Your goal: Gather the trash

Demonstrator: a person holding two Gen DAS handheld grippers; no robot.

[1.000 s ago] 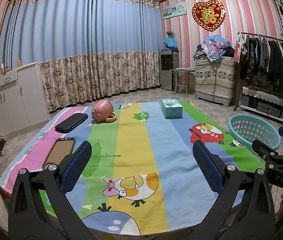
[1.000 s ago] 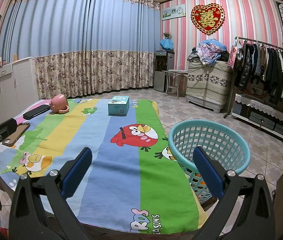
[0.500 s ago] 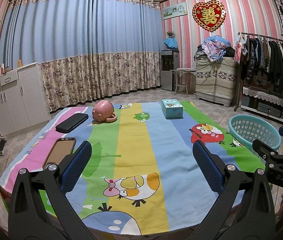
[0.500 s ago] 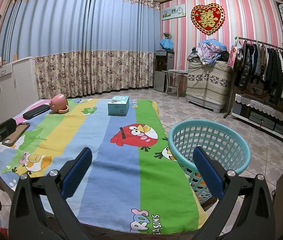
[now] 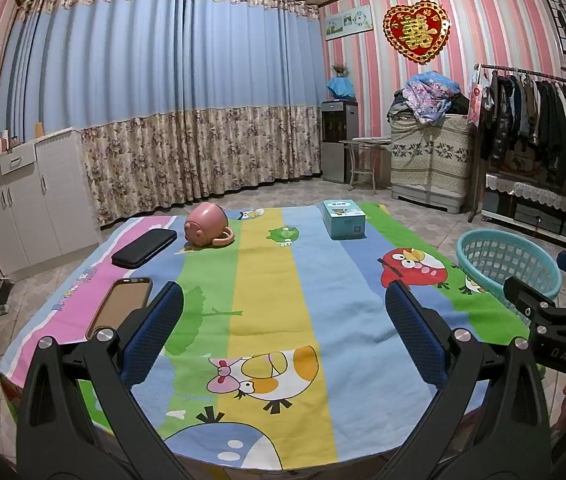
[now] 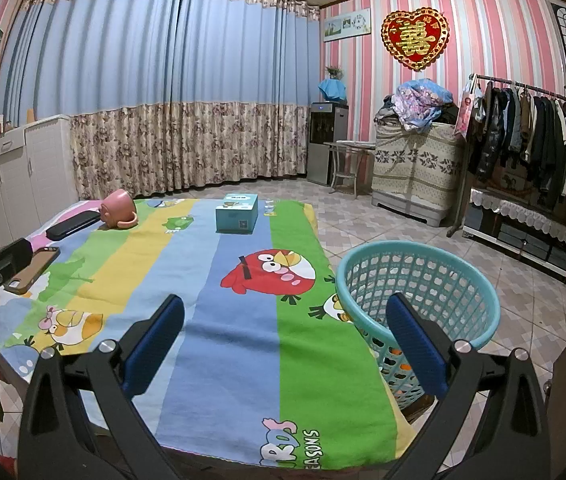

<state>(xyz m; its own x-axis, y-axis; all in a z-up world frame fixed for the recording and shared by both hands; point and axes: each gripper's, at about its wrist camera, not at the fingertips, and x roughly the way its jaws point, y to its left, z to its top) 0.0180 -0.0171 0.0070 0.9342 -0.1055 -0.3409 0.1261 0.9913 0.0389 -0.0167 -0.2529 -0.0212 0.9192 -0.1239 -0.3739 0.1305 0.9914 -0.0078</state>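
Trash basket (image 6: pixel 417 292) beside tabletop (image 5: pixel 267 300) | my left tongs (image 5: pixel 283 332) and right tongs (image 6: pixel 285 340) gape empty | risk: grabbing phone (image 5: pixel 121 307) or cup (image 5: pixel 207 226), not trash

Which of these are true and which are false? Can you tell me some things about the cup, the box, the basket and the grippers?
1. The pink cup lies tipped over on the cloth. True.
2. The blue box sits inside the basket. False: it stands on the cloth, apart from the basket.
3. The basket stands beside the table, off the cloth. True.
4. The left gripper holds the phone. False: it is open and empty; the phone lies on the cloth.
5. The right gripper is shut. False: it is open.
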